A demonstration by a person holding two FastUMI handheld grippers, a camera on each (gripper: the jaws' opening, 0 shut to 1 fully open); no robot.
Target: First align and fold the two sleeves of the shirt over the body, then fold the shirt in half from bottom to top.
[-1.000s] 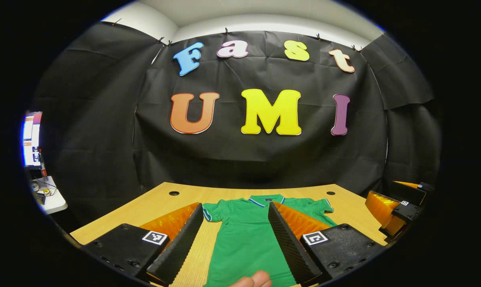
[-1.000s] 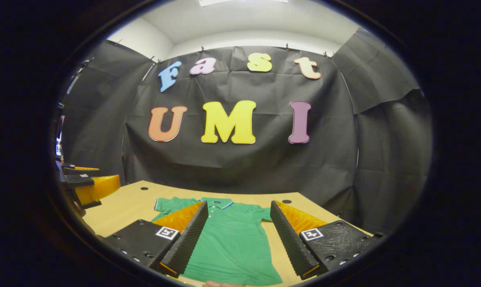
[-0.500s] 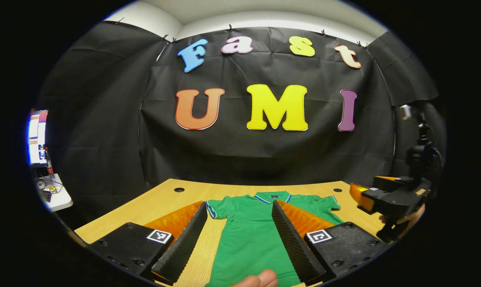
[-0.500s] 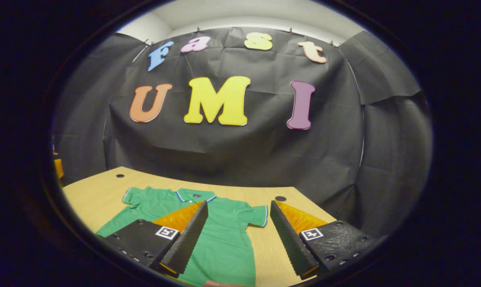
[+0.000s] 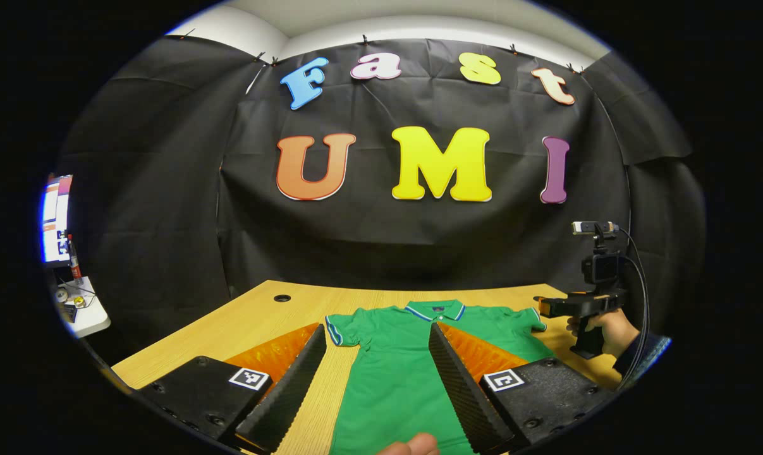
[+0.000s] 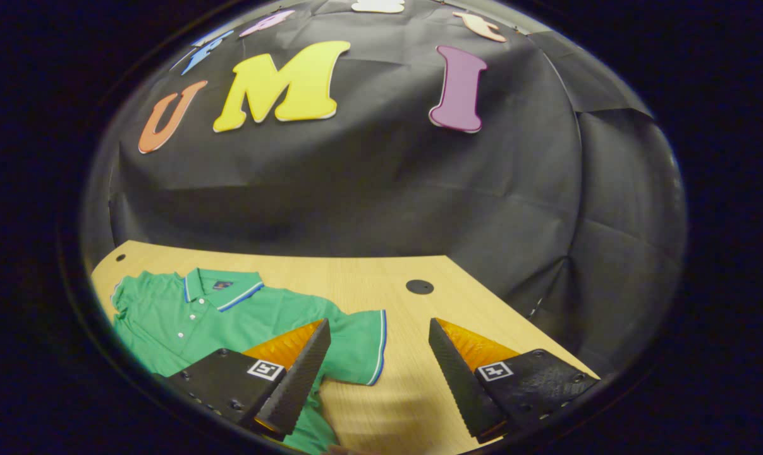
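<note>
Since half a second ago, the right gripper (image 5: 549, 306) has moved farther out in the left gripper view: it was large at the right edge, and now sits smaller beside the green polo shirt's (image 5: 399, 373) right sleeve (image 5: 521, 318), held by a hand (image 5: 602, 330); from there I cannot tell how its jaws stand. The left gripper (image 5: 376, 388) has hardly shifted; its jaws are spread wide above the shirt body, grasping nothing. The shirt lies flat and unfolded, collar (image 5: 434, 310) toward the far wall, on the wooden table (image 5: 255, 319). A fingertip (image 5: 411, 445) pokes in at the bottom edge, over the shirt's lower part. A monitor (image 5: 55, 218) glows at the far left.

Over in the right gripper view, the camera has tipped downward and swung toward the table's right side, so the shirt (image 6: 185, 319) now sits at the left instead of the middle. The right gripper (image 6: 375, 373) is released, jaws wide apart; its left finger (image 6: 296, 379) overlaps the sleeve (image 6: 356, 347), while the right finger (image 6: 454, 379) is over bare table (image 6: 330, 278). A cable hole (image 6: 419, 286) shows beyond the sleeve.
</note>
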